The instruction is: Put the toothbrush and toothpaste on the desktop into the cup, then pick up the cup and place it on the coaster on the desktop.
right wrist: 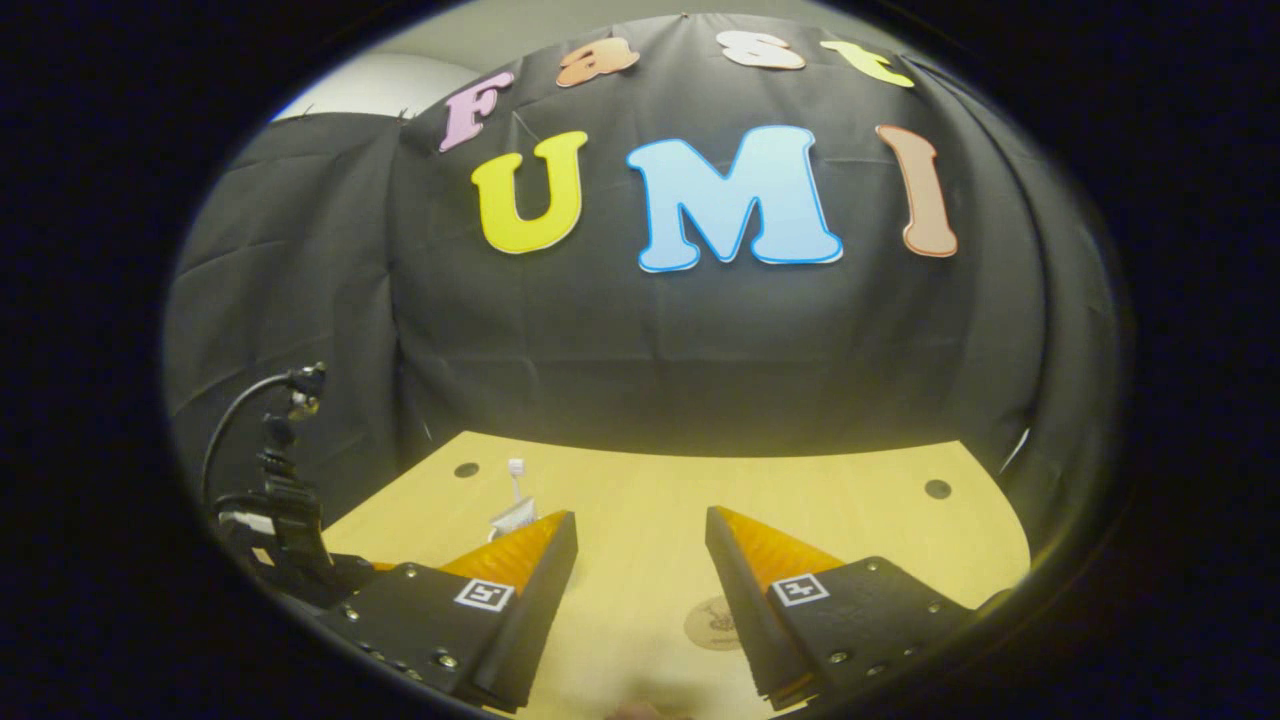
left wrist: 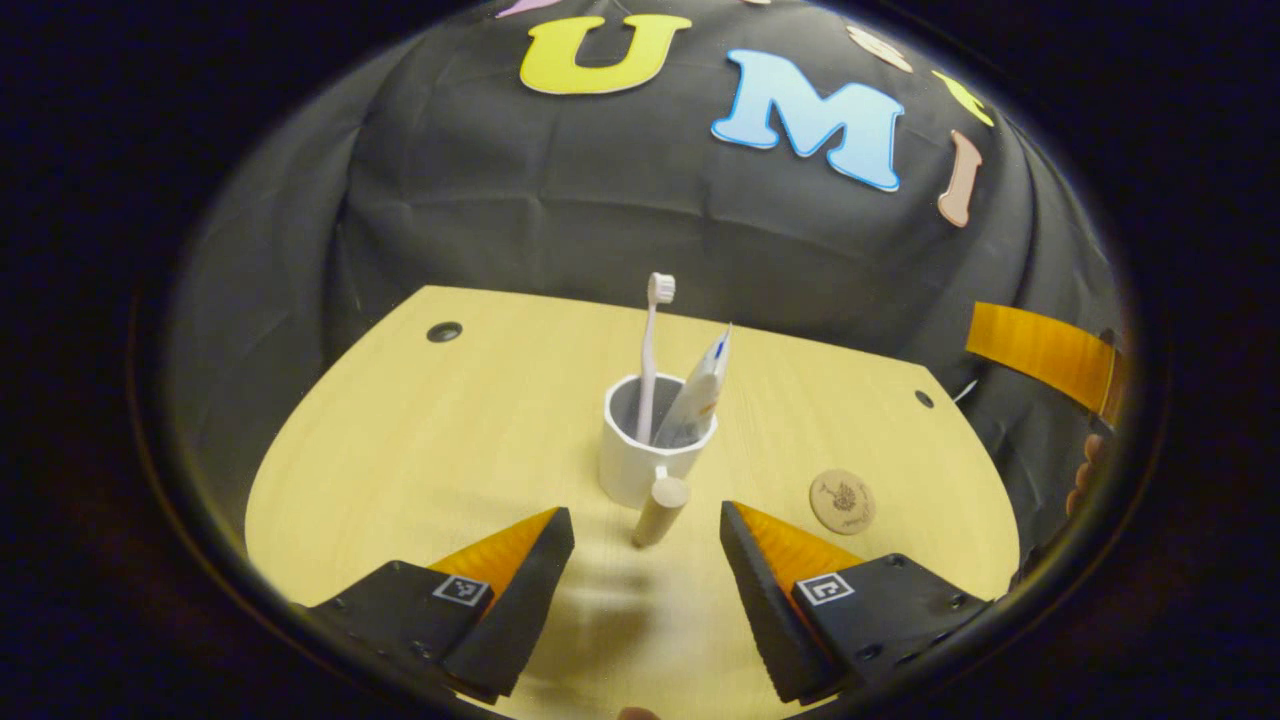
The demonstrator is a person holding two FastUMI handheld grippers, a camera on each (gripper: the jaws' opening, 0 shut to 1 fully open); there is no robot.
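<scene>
Lying pale and wood-grained under both cameras: desk (left wrist: 420,440), backed by draped black cloth wall (left wrist: 560,220). Standing mid-desk in left gripper view: white cup (left wrist: 645,455), holding toothbrush (left wrist: 652,350) upright and toothpaste (left wrist: 700,385) leaning beside it, wooden handle pointing toward the camera. Lying well apart to its right: round coaster (left wrist: 842,501). Hovering short of the handle: left gripper (left wrist: 647,545), fingers spread wide, gripping nothing. Hanging likewise wide and empty: right gripper (right wrist: 640,550). Partly hiding the coaster and cup in right gripper view: its own fingers.
</scene>
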